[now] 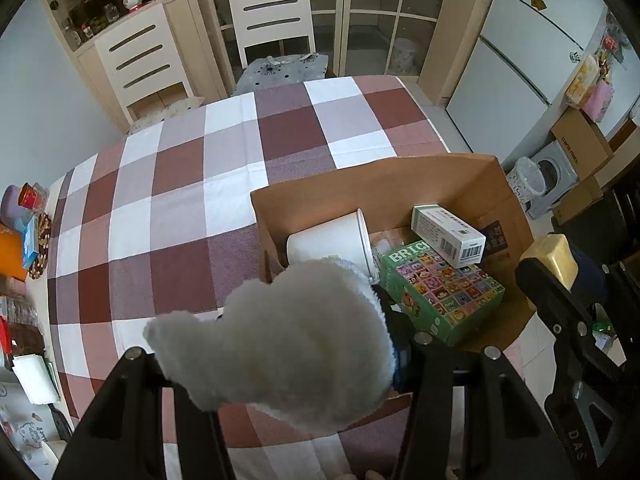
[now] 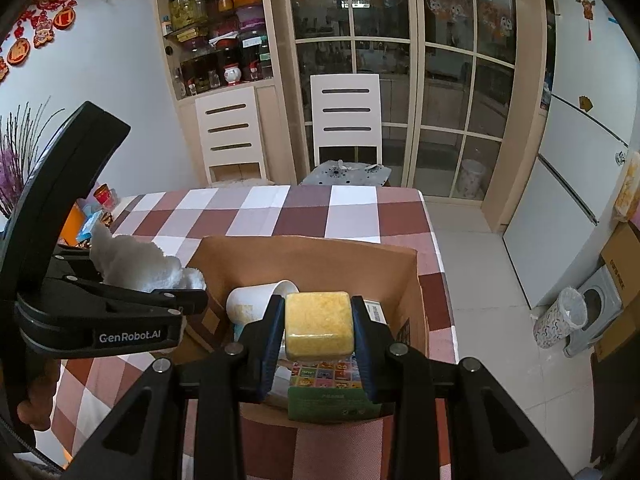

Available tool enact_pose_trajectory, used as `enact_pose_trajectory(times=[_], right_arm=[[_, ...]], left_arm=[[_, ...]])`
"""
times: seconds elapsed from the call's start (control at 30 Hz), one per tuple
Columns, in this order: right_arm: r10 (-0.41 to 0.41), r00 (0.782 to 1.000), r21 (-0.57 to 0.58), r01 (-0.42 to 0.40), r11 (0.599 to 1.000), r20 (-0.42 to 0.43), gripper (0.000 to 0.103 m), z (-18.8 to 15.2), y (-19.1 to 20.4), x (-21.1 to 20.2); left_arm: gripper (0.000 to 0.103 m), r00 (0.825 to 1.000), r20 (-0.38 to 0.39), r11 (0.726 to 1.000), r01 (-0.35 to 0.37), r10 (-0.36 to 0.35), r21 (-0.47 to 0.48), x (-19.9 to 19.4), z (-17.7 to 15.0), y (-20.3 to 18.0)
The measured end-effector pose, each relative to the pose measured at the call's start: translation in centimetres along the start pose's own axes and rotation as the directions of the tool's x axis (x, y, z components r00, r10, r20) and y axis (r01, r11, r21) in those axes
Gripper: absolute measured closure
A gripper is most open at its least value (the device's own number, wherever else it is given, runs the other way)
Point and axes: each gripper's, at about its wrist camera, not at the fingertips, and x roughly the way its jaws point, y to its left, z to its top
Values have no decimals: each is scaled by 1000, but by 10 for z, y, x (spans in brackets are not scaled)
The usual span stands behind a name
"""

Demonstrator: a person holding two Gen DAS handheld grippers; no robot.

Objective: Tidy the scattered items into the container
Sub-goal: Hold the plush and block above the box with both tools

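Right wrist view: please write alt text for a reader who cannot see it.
The right tool grips a yellow sponge above an open cardboard box on a checked tablecloth. In the box lie a white cup and a green box. At left, the left tool holds a white cloth.

Cup [image 1: 332, 240] and two packets [image 1: 440, 296] lie in box [image 1: 400, 176] on table [image 1: 160, 200].

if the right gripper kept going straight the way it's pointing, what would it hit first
Probably the green brick-puzzle box lying in the open brown cardboard box. The right gripper, clamped on a yellow sponge block, points down into it, though depth is hard to judge.
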Motion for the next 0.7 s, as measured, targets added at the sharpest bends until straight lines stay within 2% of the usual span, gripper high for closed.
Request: enact_pose_trajectory(times=[0.7], right_arm=[[5,1000,-14,-5,1000,-14,70,3,2,8]], left_arm=[[49,999,26,999,-35,35,-14,-1,8,4]])
